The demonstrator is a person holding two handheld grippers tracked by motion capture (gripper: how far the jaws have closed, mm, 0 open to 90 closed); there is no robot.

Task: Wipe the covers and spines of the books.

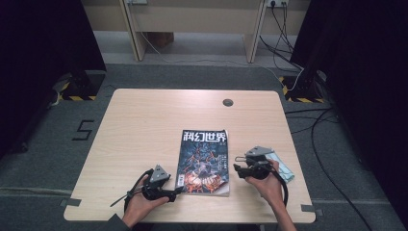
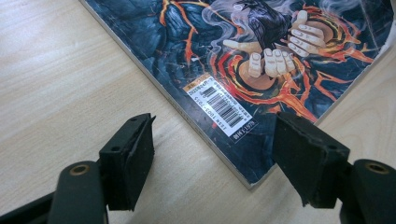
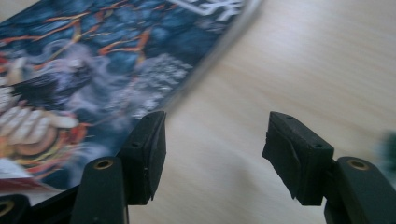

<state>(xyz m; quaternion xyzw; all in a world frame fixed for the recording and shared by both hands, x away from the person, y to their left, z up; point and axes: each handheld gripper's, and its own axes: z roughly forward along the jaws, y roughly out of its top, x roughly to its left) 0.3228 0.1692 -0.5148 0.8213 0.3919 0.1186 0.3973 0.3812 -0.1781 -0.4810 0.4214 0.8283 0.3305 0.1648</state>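
A: Where does the magazine (image 1: pixel 204 162) lie?

B: Flat, cover up, on the table (image 1: pixel 144 125), toward its near edge and a little right of the middle.

A: Left gripper (image 1: pixel 177 191)?

B: At the magazine's near left corner, low over the table. Jaws apart; in the left gripper view that corner sits between the pads, neither pressing on it.

A: Right gripper (image 1: pixel 237 168)?

B: Just off the magazine's right edge, jaws released, bare wood between them. A pale green object (image 1: pixel 284 166) lies behind that hand, near the table's right edge.
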